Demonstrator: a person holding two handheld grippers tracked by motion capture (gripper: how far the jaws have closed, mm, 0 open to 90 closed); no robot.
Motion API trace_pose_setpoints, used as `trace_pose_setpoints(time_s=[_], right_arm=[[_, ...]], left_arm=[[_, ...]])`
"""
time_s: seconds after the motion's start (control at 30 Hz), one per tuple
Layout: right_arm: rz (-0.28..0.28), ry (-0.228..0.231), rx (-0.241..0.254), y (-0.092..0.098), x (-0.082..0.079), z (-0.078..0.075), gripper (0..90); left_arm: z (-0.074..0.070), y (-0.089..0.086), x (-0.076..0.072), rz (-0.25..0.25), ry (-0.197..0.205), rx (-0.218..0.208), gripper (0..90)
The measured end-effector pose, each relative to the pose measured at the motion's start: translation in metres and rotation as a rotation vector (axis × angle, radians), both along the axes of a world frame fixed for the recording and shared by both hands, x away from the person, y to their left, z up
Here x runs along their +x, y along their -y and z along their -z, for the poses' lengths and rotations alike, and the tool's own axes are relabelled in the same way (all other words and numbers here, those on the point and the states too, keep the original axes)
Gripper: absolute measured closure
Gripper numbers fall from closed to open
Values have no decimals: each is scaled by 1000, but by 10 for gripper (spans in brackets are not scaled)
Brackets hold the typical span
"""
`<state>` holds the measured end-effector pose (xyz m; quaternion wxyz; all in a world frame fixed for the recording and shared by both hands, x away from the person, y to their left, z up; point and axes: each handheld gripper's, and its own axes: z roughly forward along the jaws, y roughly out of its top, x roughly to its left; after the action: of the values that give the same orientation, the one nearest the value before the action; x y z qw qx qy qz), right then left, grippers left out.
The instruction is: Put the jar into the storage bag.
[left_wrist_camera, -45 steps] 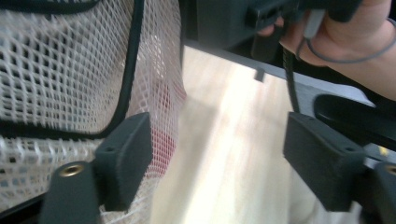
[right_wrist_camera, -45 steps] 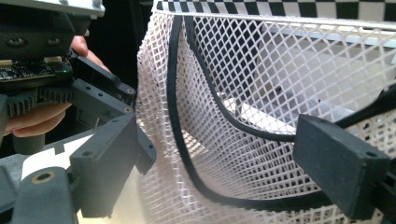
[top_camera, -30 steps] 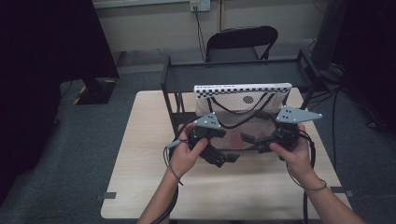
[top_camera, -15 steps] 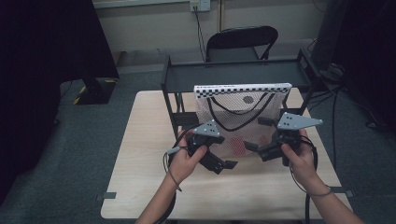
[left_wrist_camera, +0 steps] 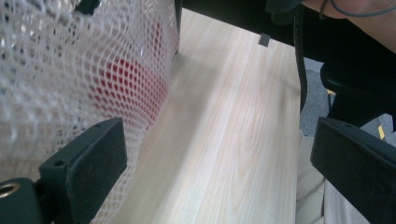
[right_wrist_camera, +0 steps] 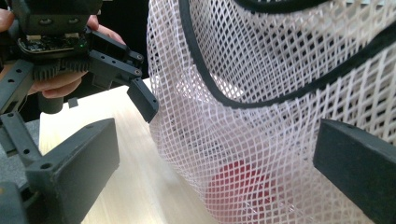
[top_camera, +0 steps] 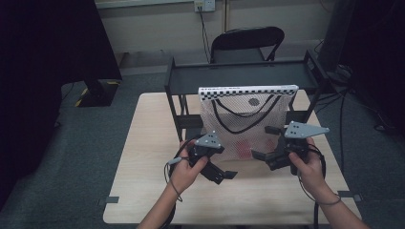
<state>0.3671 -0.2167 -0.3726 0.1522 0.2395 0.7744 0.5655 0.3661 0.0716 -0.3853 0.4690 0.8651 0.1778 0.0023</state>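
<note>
**Mesh bag hangs between two open grippers**

A wooden table (top_camera: 143,143) carries a black rack (top_camera: 239,76), and from the rack's front edge hangs a white mesh bag (top_camera: 248,124) with black handles, its lower end reaching down to the tabletop. Inside the netting, low down, sits a red object (top_camera: 244,149), blurred by the mesh.

The left gripper (top_camera: 224,174) is held just beside the bag's lower left corner, jaws spread wide, nothing between them; in its own view the netting lies by one jaw. The right gripper (top_camera: 260,156) sits at the bag's lower right, jaws likewise apart and empty, facing the mesh.
</note>
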Motion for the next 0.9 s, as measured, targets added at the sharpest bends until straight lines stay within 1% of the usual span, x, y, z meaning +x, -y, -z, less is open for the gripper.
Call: trace_pose_setpoints(time_s=[0.1,0.37,0.43,0.47,0.53,0.6,0.67,0.77,0.9], right_arm=[[0,-8,-7,2,-1,4,0],[10,-38,-11,10,-1,17,0],[9,-44,-11,11,-1,18,0],[9,-50,-14,12,-2,22,0],[11,-52,-19,13,-3,25,0],[9,-56,-30,14,-3,27,0],[12,-58,-22,16,-4,29,2],[17,-67,-26,20,-5,33,2],[24,-74,-30,25,-5,37,1]], left_arm=[[3,-2,0,-1,2,5,36],[13,-10,-3,-1,-16,13,36],[14,-11,-3,-2,-16,20,39],[16,-14,-3,-9,-17,33,39],[17,-17,-3,-6,-23,29,40],[19,-20,-4,-15,-23,40,39],[21,-23,-4,-18,-24,46,39],[24,-29,-5,-23,-30,49,40],[28,-35,-6,-30,-35,66,43]])
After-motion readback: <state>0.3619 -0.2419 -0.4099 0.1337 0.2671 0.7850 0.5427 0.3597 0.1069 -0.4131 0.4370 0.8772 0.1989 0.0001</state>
